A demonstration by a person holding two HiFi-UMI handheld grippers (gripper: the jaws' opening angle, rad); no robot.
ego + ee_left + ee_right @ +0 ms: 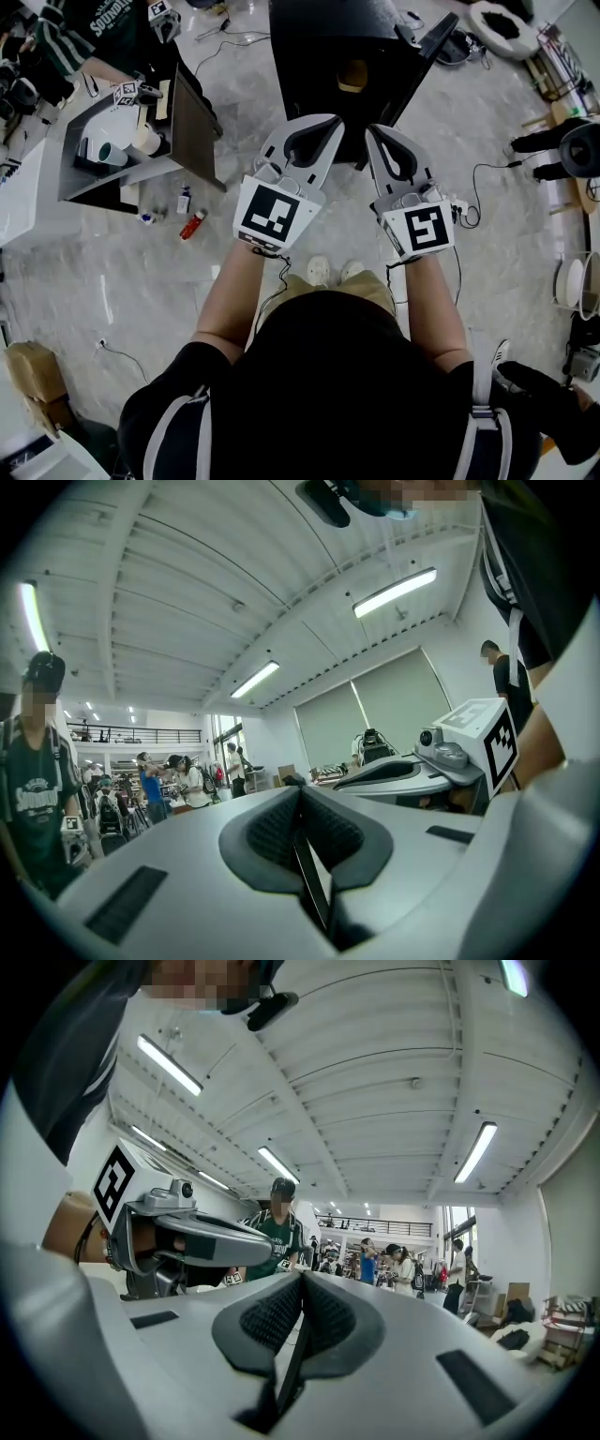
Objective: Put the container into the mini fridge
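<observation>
1. Both grippers are held up side by side: the left gripper and the right gripper each have their jaws pressed together on nothing.
2. Beyond them at twelve o'clock stands a black mini fridge. A tan thing shows there, but I cannot tell whether it is the container.
</observation>
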